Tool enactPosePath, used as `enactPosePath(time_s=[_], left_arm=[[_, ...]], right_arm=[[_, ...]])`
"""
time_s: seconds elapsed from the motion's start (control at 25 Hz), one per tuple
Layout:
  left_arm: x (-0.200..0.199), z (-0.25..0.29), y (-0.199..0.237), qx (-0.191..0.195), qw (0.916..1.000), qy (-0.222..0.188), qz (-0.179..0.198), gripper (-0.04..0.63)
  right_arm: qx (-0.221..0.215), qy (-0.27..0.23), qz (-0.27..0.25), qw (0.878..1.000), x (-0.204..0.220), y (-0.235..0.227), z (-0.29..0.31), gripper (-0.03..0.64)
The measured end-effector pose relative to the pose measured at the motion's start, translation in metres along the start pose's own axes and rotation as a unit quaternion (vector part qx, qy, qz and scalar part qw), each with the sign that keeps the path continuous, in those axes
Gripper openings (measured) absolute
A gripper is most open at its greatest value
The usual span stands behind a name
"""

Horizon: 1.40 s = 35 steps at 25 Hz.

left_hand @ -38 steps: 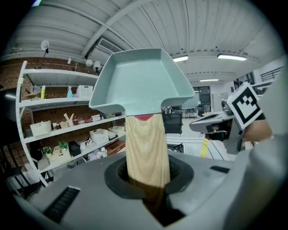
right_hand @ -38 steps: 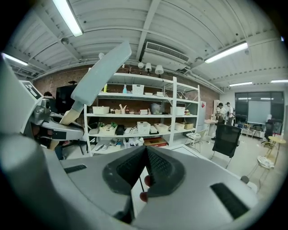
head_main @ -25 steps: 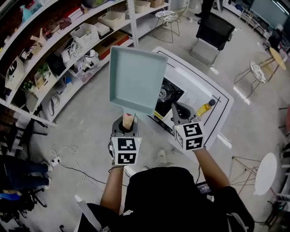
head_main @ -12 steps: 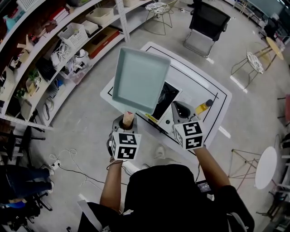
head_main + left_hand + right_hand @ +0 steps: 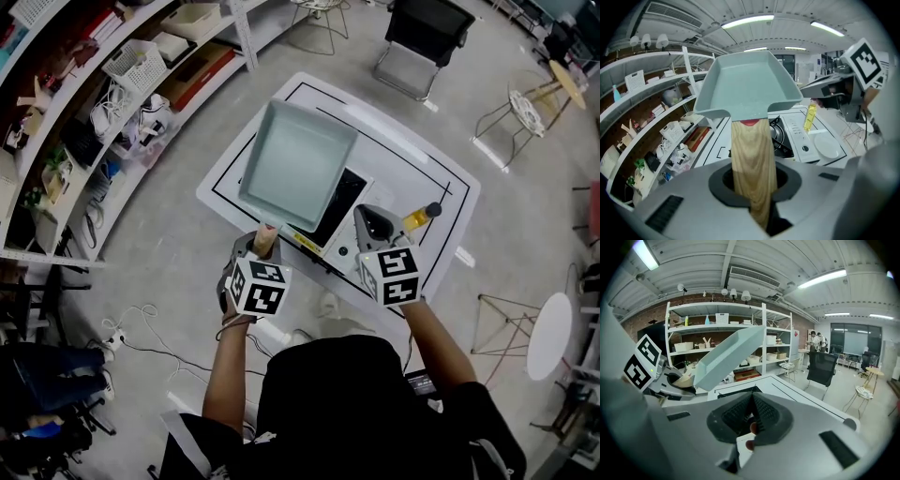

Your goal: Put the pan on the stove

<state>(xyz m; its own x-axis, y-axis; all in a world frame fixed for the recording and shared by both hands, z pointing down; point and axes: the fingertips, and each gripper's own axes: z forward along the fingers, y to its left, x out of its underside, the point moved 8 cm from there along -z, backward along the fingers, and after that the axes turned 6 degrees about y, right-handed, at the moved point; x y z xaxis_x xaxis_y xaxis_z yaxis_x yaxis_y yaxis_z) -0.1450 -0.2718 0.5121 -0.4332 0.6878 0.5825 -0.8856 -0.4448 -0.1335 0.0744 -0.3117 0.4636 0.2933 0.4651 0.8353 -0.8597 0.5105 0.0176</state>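
the left gripper [image 5: 754, 197] has its jaws pinching the wooden handle [image 5: 751, 154] of the pan [image 5: 745, 86], which runs up between them. the pan is a pale blue-green square one, held in the air and tilted, its far edge higher than the handle end. in the head view it hangs over the near left part of the white table [image 5: 427, 178] and covers part of the black stove [image 5: 345, 199]. it does not rest on the stove, whose burner shows below it in the left gripper view.

the right gripper [image 5: 752, 413] is off to the pan's right, above the table's near edge. its jaws look pressed together with nothing between them, though the wide lens makes the tips hard to read. a yellow bottle [image 5: 422, 217] stands on the table just right of the stove.
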Motion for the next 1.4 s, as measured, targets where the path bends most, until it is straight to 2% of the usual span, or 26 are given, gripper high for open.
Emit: enactPosePath(time_s=[0.36, 1.4], left_arm=[[-0.003, 0.033, -0.003, 0.019, 0.9977, 0.057, 0.031, 0.057], [0.009, 0.082, -0.012, 0.067, 0.9816, 0.173, 0.047, 0.057]], right_arm=[[0.013, 0.013, 0.011, 1.0, 0.003, -0.014, 0.009, 0.002], [0.016, 0.047, 0.013, 0.999, 0.021, -0.031, 0.022, 0.002]])
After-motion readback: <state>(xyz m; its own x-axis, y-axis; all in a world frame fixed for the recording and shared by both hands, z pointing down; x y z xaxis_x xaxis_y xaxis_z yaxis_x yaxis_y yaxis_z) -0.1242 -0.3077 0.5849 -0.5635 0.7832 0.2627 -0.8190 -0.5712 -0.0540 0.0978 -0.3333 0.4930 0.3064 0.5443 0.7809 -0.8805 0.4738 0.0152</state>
